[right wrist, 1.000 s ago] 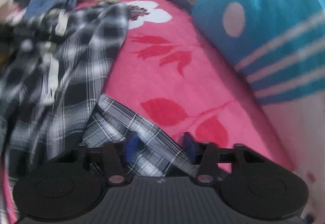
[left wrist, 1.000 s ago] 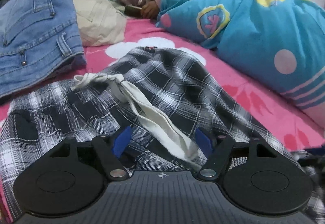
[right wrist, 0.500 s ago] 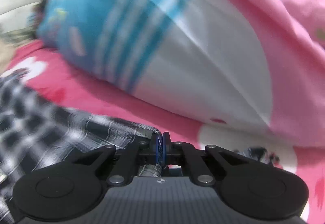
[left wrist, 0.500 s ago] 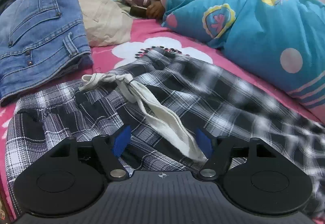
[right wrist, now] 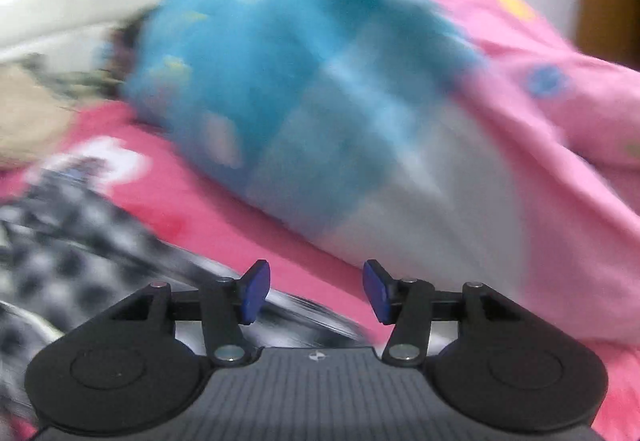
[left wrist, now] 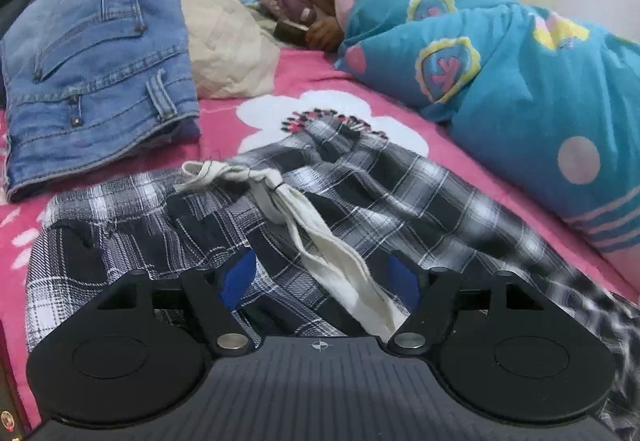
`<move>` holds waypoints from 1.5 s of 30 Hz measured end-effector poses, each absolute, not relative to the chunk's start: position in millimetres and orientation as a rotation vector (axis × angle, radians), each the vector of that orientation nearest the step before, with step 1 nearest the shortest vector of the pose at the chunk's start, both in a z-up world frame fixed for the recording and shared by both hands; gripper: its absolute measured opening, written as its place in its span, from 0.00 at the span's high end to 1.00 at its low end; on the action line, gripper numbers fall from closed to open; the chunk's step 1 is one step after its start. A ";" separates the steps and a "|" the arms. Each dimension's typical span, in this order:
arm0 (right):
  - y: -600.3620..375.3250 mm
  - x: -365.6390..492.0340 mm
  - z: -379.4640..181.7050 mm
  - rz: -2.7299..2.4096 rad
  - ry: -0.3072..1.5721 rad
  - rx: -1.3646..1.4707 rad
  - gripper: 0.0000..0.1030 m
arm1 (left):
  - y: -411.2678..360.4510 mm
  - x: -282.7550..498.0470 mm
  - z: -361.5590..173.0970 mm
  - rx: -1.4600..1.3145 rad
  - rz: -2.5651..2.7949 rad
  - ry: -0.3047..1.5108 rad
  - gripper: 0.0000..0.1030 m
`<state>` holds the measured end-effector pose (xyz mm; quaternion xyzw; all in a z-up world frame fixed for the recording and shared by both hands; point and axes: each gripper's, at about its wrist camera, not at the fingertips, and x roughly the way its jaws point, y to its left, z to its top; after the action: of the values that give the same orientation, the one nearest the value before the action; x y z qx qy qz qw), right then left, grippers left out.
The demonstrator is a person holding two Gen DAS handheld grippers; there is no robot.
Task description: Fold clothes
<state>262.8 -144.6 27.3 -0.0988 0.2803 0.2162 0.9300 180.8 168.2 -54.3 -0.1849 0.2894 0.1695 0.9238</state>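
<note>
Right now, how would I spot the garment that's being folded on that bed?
Start at the pink flowered bedsheet, with the big blue quilt along its right side. In front of the folded blue jeans and the beige cloth lie the plaid trousers, spread flat. They alone are black-and-white checked, with a white drawstring trailing across them.

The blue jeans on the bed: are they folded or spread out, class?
Folded. The blue jeans lie as a compact stack with doubled layers at the near edge.
</note>
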 end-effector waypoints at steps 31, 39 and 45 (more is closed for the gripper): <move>25.8 377.9 -52.5 0.869 0.903 -0.036 0.48 | 167.8 183.0 -64.4 -0.361 0.360 0.606 0.29; 18.2 310.9 -40.3 1.016 0.592 -0.260 0.89 | 167.2 183.0 -64.6 -0.358 0.362 0.605 0.29; 30.3 245.1 -54.7 1.073 0.358 -0.702 0.85 | 166.4 183.7 -65.3 -0.353 0.365 0.605 0.29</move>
<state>245.1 30.3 -54.7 -0.3254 0.1661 0.4980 0.7865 183.7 166.4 -65.3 -0.1719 0.2947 0.1780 0.9230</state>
